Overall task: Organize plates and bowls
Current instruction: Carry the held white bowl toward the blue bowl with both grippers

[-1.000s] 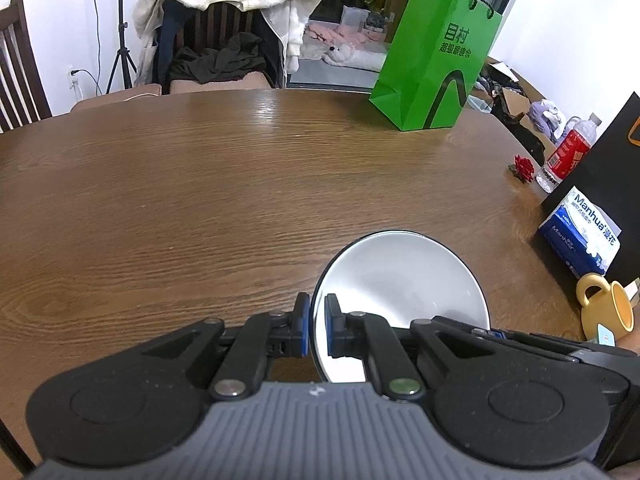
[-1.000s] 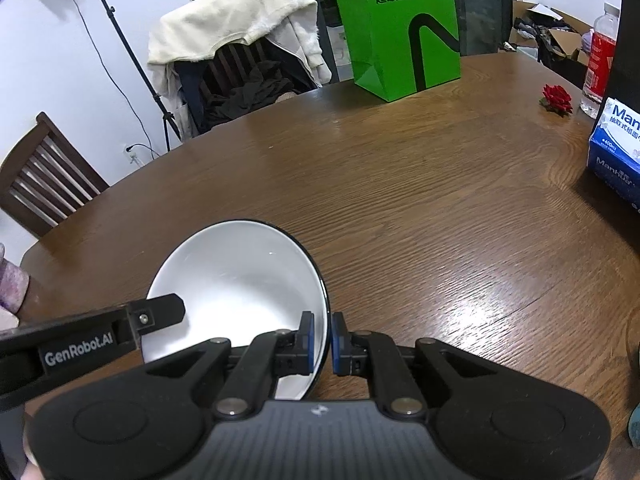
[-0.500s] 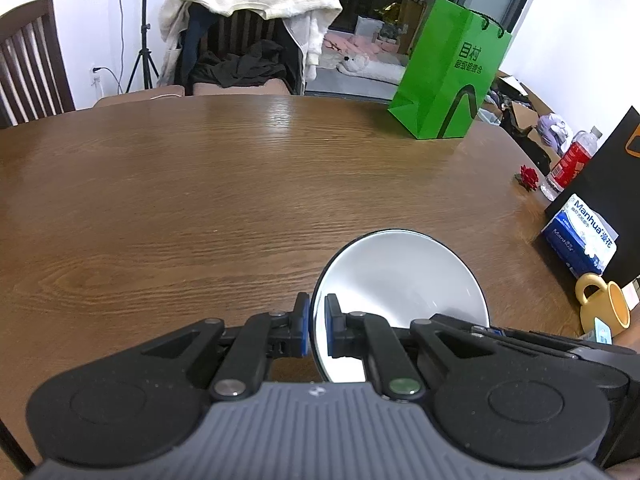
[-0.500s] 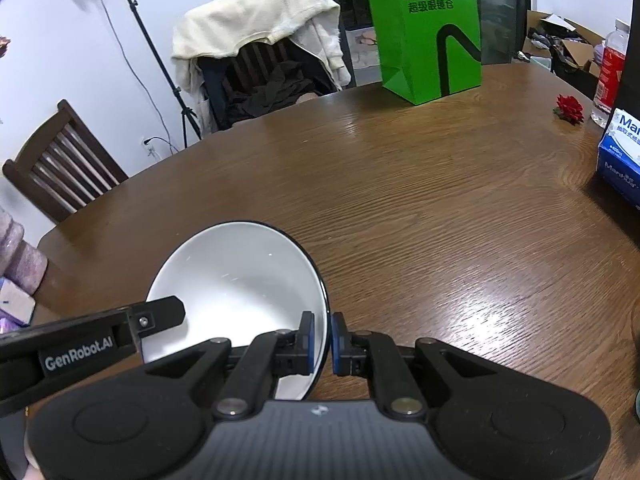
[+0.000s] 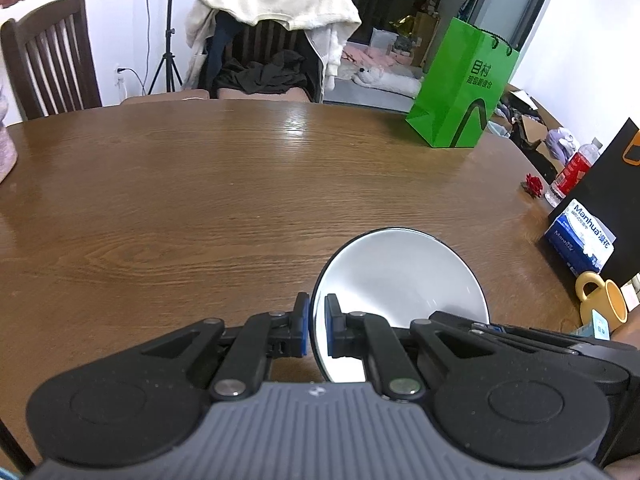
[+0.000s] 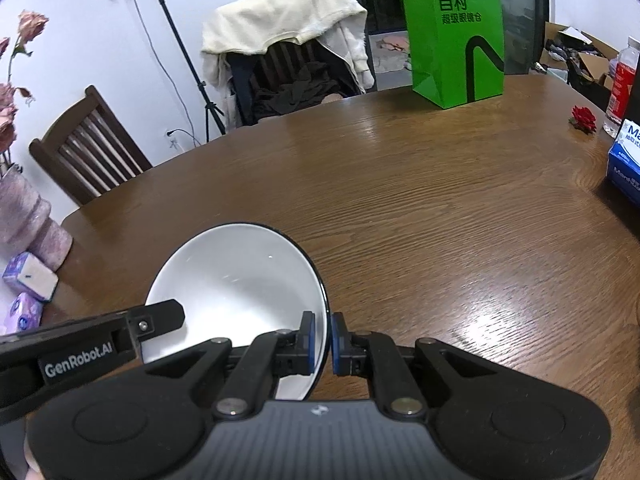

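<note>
1. The left tongs (image 5: 316,330) were clamped on the left rim of a white bowl (image 5: 400,280), blue pads pressing either side of its dark edge.
2. The right tongs (image 6: 322,342) were clamped on the opposite, right rim of the same bowl (image 6: 240,292), so both hands carried it together.
3. In each view the other tongs' black arm reached in from the side to the far rim.
4. The bowl was empty and appeared to be held clear of the table (image 5: 200,200), over its near edge, a little right of the middle as the left view showed it.
5. Compared with the two earlier pairs of views, the grip looked the same: bowl and tongs sat in the same place in the frame.
6. The background had shifted. The green bag (image 5: 464,92) at the far right edge sat further off, and more of the chairs (image 6: 84,148) beyond the far edge had come into view.
7. A pink vase (image 6: 24,224) and small packets at the left edge had newly appeared in the right view.
8. This suggested the bowl was being carried across the room, level and slightly upward.
9. No plates or other bowls were visible, so where it would be set down could not be told.
10. A yellow mug (image 5: 600,304) and tissue pack (image 5: 580,240) stood near the right edge.
</note>
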